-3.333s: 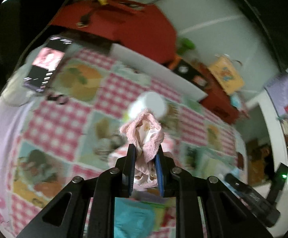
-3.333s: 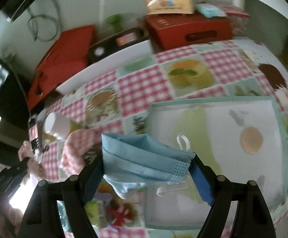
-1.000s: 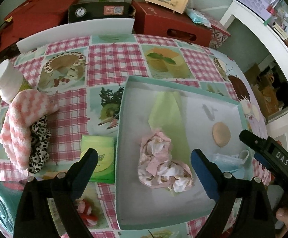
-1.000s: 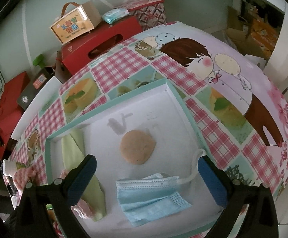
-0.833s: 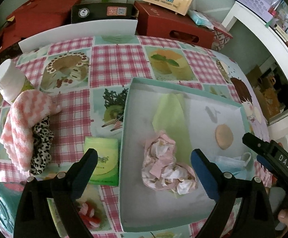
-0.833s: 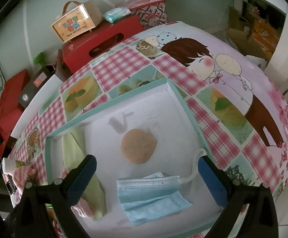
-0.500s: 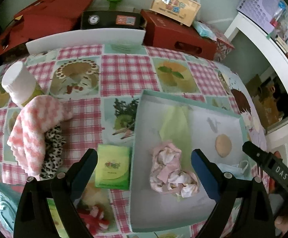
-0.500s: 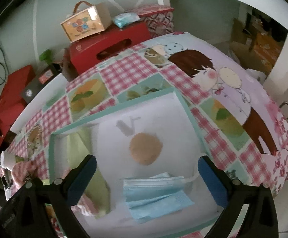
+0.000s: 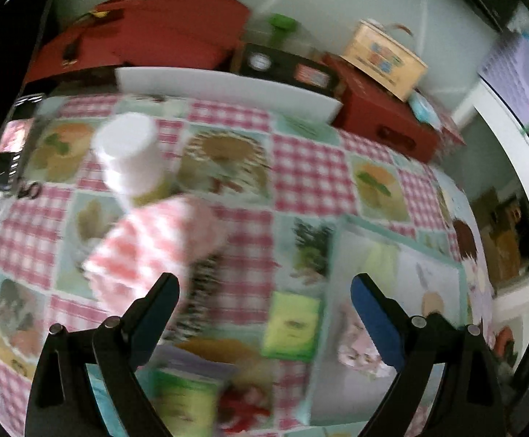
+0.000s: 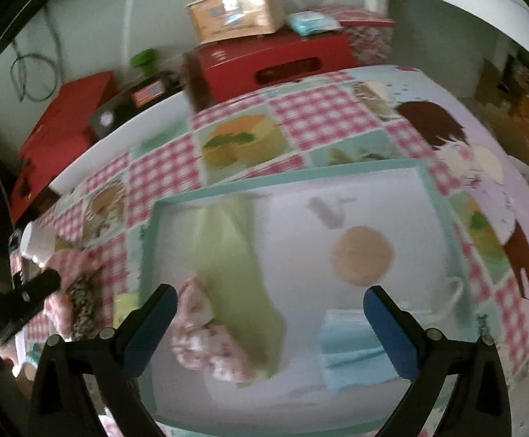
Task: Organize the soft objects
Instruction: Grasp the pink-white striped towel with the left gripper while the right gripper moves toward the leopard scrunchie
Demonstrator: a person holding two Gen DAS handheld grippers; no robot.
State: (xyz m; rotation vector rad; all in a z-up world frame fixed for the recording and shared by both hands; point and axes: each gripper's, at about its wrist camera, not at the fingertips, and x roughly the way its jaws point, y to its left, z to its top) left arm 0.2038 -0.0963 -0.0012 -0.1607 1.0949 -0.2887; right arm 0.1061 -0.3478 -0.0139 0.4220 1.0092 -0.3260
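Note:
A teal-rimmed white tray [image 10: 373, 167] holds a green cloth [image 10: 235, 266], a crumpled pink cloth [image 10: 206, 342], a round tan puff [image 10: 363, 255] and a blue face mask [image 10: 352, 346]. My right gripper [image 10: 268, 327] is open and empty above the tray's near side. In the left wrist view my left gripper [image 9: 262, 313] is open and empty over the table, with a pink-and-white checked cloth [image 9: 148, 244] and a leopard scrunchie [image 9: 199, 291] just ahead on the left. The tray [image 9: 337, 240] and pink cloth [image 9: 355, 342] lie to its right.
A white-capped bottle [image 9: 129, 156] stands behind the checked cloth. A green tissue pack [image 9: 293, 324] lies beside the tray. A phone [image 9: 6, 153] lies at the far left. Red boxes [image 10: 271, 62] and a small wooden case [image 10: 235, 7] line the back.
My left gripper has swung left, away from the tray toward the checked cloth and bottle. My right gripper has pulled back a little from the tray. Both stay open.

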